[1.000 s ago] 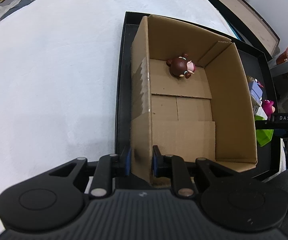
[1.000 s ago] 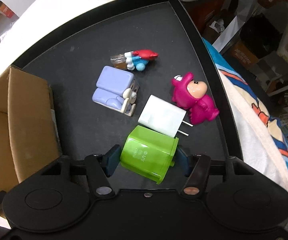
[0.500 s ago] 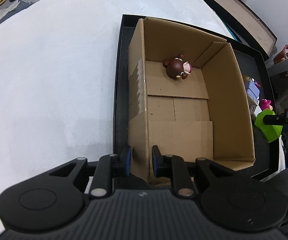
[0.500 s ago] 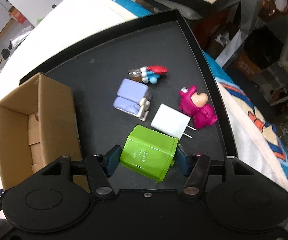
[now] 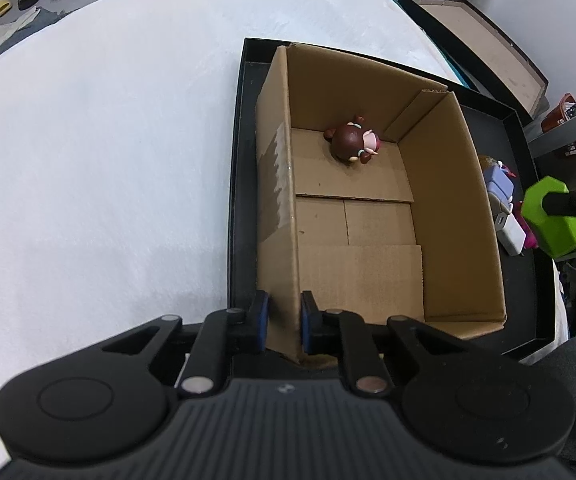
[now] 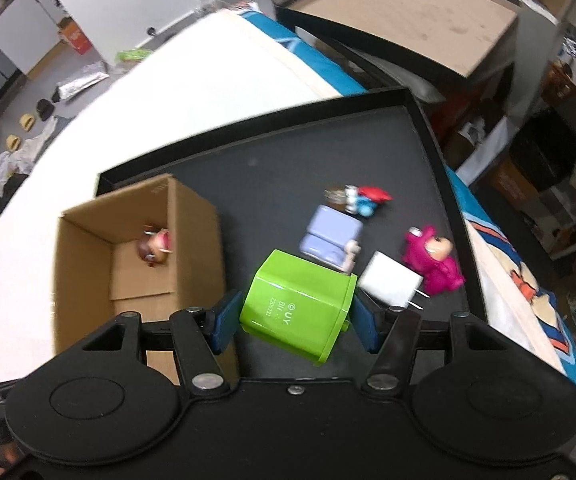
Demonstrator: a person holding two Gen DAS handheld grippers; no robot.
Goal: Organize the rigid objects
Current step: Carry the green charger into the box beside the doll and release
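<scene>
An open cardboard box point(image 5: 367, 272) stands at the left end of a black tray point(image 5: 238, 200), with a brown-haired figurine point(image 5: 353, 144) lying at its far end. My left gripper point(image 5: 284, 322) straddles the box's near left wall; its jaws are closing, pads against the cardboard. My right gripper point(image 6: 295, 320) is shut on a lime green plastic container point(image 6: 299, 306), held tilted in the air above the tray point(image 6: 288, 160), right of the box point(image 6: 196, 240). The figurine point(image 6: 154, 246) also shows in the right wrist view, and the green container point(image 5: 551, 220) hangs at the left wrist view's right edge.
A purple toy point(image 6: 329, 236), a white plug charger point(image 6: 389, 282), a pink figurine point(image 6: 431, 260) and a small red-and-blue figurine point(image 6: 363, 198) lie on the tray's right half. White bedding point(image 5: 108, 160) spreads to the left. A second flat tray point(image 6: 407, 20) leans behind.
My right gripper has risen with the green container, off the tray and toward the box. The left gripper has stayed on the box wall.
</scene>
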